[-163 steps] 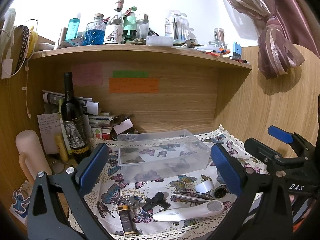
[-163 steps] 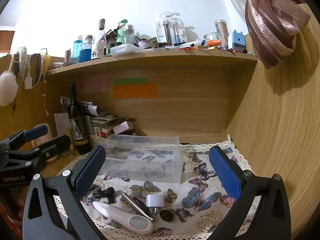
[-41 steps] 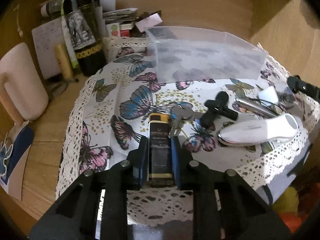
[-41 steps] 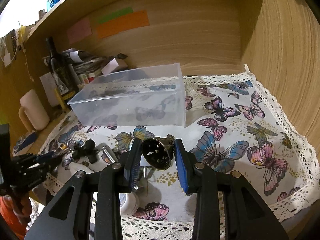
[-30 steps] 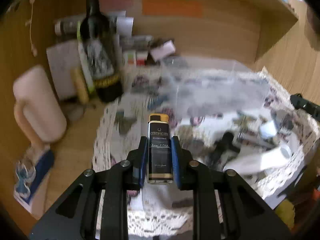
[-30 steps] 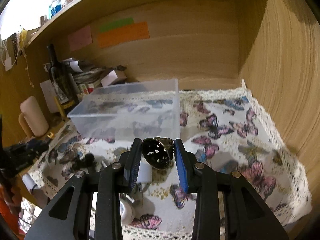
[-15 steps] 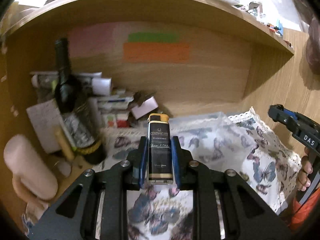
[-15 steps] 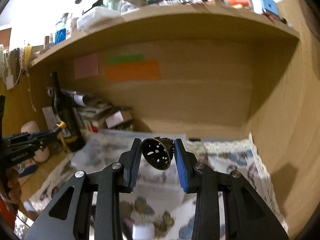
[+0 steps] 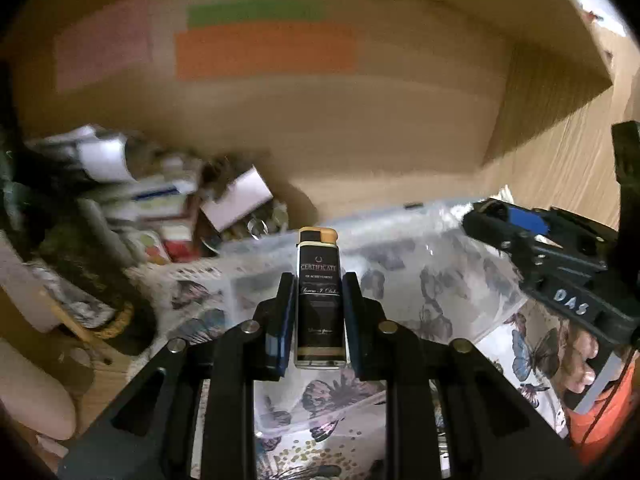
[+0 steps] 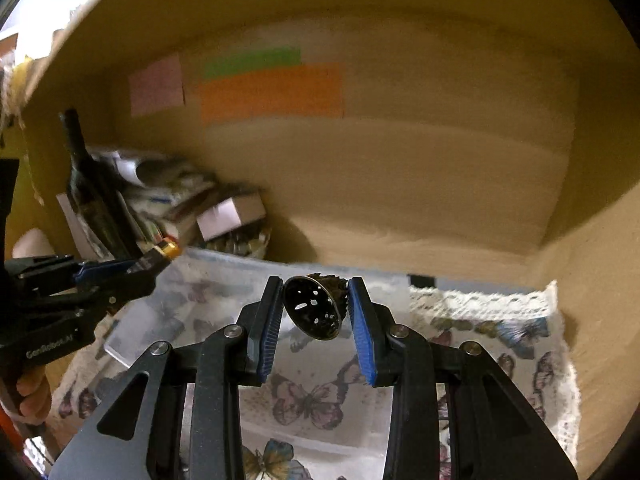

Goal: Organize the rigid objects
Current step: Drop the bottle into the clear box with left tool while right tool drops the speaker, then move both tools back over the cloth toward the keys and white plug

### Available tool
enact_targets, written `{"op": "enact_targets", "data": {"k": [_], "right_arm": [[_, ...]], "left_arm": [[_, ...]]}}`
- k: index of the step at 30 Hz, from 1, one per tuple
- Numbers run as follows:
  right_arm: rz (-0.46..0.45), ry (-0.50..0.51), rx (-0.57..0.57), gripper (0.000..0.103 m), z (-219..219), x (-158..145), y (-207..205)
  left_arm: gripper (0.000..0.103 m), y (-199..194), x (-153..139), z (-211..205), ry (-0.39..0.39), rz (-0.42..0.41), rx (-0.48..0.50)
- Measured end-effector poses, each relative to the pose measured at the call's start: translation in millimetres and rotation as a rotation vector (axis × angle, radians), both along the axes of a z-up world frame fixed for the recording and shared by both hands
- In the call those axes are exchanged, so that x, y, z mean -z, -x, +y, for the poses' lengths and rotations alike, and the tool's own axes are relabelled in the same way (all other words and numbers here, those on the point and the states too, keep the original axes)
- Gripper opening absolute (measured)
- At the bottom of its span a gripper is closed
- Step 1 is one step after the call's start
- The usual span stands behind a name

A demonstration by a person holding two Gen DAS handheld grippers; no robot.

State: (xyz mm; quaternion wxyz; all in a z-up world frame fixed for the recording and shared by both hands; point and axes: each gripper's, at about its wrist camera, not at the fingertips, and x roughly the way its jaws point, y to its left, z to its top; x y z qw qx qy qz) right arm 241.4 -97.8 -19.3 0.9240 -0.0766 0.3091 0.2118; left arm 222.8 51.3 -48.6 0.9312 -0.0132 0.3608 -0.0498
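Observation:
My left gripper (image 9: 319, 300) is shut on a black lighter with a gold cap (image 9: 319, 292) and holds it above the clear plastic box (image 9: 404, 280). My right gripper (image 10: 314, 304) is shut on a small dark bronze perforated cup (image 10: 314, 310) and holds it over the same box (image 10: 224, 300). The right gripper shows in the left wrist view (image 9: 520, 240) at the right, over the box. The left gripper with the lighter's gold tip (image 10: 170, 249) shows in the right wrist view at the left.
A butterfly-print cloth with a lace edge (image 10: 500, 336) covers the desk. A dark wine bottle (image 10: 92, 196) and a pile of papers and small boxes (image 9: 168, 200) stand at the back left. Wooden walls close the back and right.
Both grippers have moved forward and down with their objects, from in front of the back wall to just above the clear box. The views are blurred by motion.

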Motion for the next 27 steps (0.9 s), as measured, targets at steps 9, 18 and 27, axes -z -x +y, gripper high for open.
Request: {"op": "enact_targets", "data": {"k": [9,18,27], "right_arm": [[0.127,0.081,-0.002,0.03,15.2,42.4,-26.6],[0.14,0.15,-0.004,0.03,22.3,53.2,-28.4],[0.053,0.134,-0.001,0.048,24.1,26.7,-7.9]], "left_arm": [[0.022,-28.0,41.3,-10.4,-0.012,0.124,0.044],[0.022,-35.0,57.3,-15.7,-0.017,0.173,0.052],[0.038,-14.0,35.2,-11.2,-0.008,0.106,0.03]]}}
